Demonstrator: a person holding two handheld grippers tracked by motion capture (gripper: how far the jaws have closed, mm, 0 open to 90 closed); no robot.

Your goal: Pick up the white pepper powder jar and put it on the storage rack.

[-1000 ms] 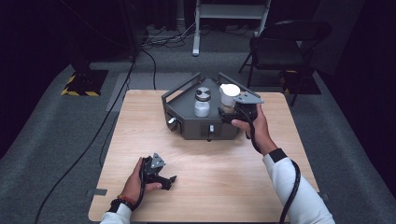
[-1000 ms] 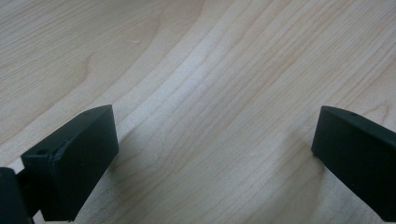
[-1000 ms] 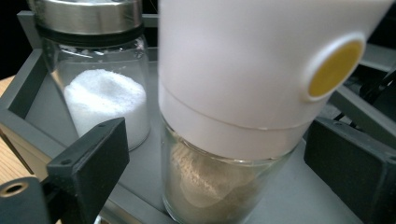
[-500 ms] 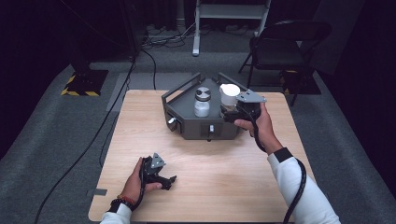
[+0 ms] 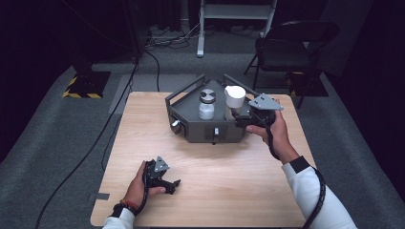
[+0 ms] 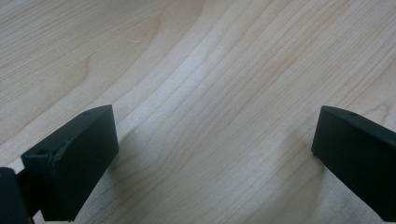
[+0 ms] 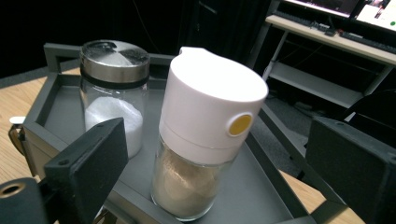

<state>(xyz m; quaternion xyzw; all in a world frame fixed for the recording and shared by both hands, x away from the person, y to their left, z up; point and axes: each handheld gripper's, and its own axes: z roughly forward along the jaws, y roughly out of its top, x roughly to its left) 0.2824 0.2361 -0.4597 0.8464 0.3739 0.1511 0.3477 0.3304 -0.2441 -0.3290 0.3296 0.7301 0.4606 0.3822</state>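
At the table's (image 5: 239, 191) far centre sits a grey tray (image 5: 191, 125) with two jars: a steel-lidded one of white grains (image 5: 207, 103) at its middle, a white-capped one of tan powder (image 5: 234, 101) at 3 o'clock from it. Right hand (image 5: 272, 129) reaches in from 4 o'clock, wrist bent, holding the right gripper (image 5: 243, 118) at the tray's right edge, aimed at the white-capped jar (image 7: 205, 140). Jaws wide apart, gripping nothing; the jar stands between and just beyond them, untouched, steel-lidded jar (image 7: 112, 93) behind the left jaw. Compared with a second ago, this hand has edged slightly right and outward; jars unmoved. Left hand (image 5: 141, 183) rests on the table near the front-left, as before, its left gripper (image 5: 167, 183) lying low, pointing to 3 o'clock. Its jaws (image 6: 210, 154) are spread wide over bare wood, empty.
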